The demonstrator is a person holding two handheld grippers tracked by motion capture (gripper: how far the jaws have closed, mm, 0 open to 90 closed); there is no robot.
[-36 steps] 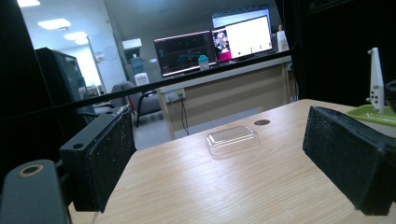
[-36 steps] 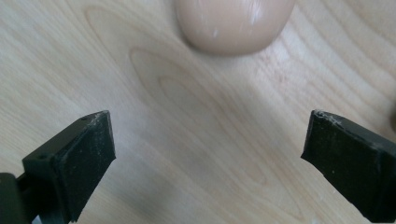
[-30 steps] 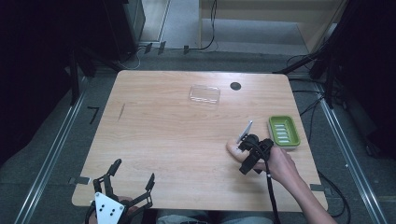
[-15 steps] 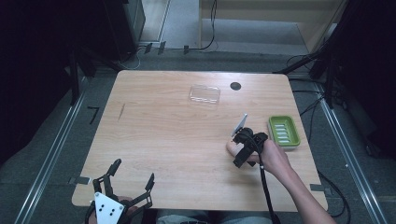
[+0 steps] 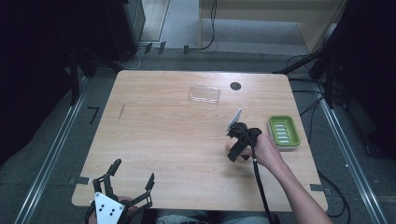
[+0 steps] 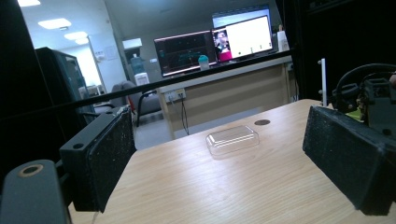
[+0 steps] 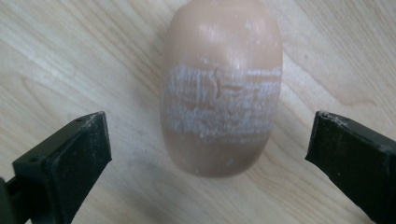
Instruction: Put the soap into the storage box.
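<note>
At the table's (image 5: 163, 140) near left edge we hold the left gripper (image 5: 128, 179) with jaws spread, grasping nothing; bare wood stretches ahead of it. Far of centre lies a clear lid (image 5: 204, 94). Right of centre, our right gripper (image 7: 208, 154) points down, jaws released on either side of the soap (image 7: 219, 88), touching neither. A green dish (image 5: 284, 132) sits near the right edge.

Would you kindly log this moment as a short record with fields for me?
surface: wooden table
right gripper: open, jaws either side of the tan soap bar, not touching it
left gripper: open, at the table's near left edge
clear lid: far centre of the table
green soap dish: right of the right gripper
</note>
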